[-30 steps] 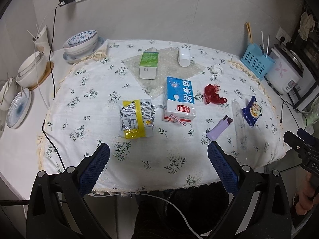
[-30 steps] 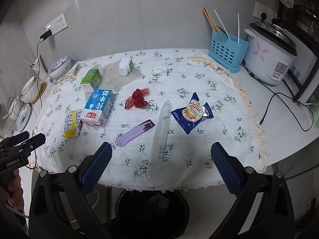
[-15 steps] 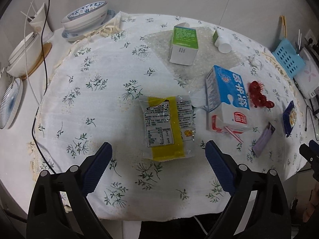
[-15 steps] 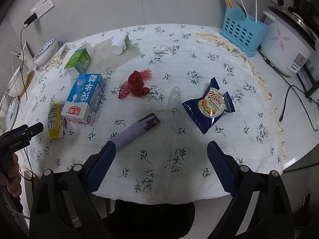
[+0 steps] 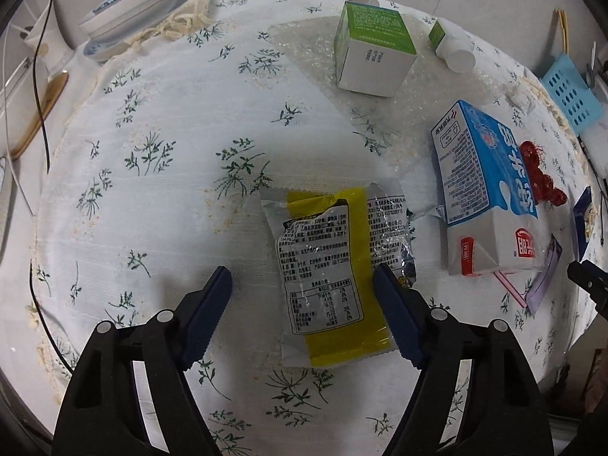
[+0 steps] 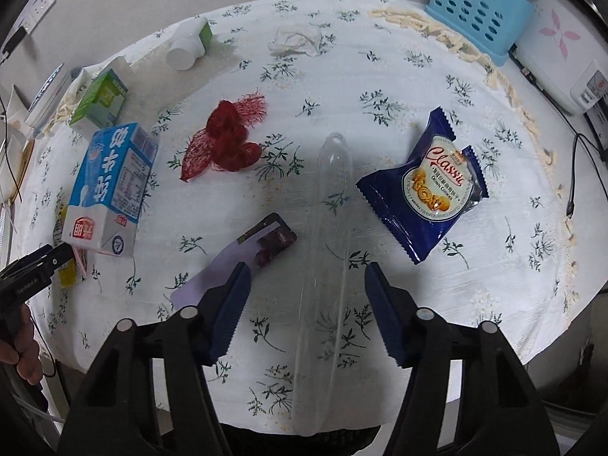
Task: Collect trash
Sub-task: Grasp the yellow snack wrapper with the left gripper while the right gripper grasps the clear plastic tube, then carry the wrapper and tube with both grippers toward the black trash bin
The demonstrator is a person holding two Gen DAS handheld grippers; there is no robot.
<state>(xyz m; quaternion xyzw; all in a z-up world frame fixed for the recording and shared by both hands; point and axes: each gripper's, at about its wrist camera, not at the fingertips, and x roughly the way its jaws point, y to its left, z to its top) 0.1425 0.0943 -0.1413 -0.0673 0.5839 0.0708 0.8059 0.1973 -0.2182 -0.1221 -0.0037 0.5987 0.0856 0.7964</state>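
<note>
Through the left wrist camera we see our left gripper (image 5: 302, 309) closing, unclenched, around the yellow snack wrapper (image 5: 334, 269) on the floral tablecloth (image 5: 152, 190); the milk carton (image 5: 490, 190) lies at three o'clock of it.

Through the right wrist camera our right gripper (image 6: 306, 309) is closing, pads not yet touching the clear plastic tube (image 6: 326, 273) between them; the blue cookie packet (image 6: 429, 186) sits at two o'clock.

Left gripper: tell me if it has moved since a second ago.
Yes. The left gripper has come down toward the tablecloth, now straddling the yellow wrapper; its jaws are closing, not yet pressing it.
</note>
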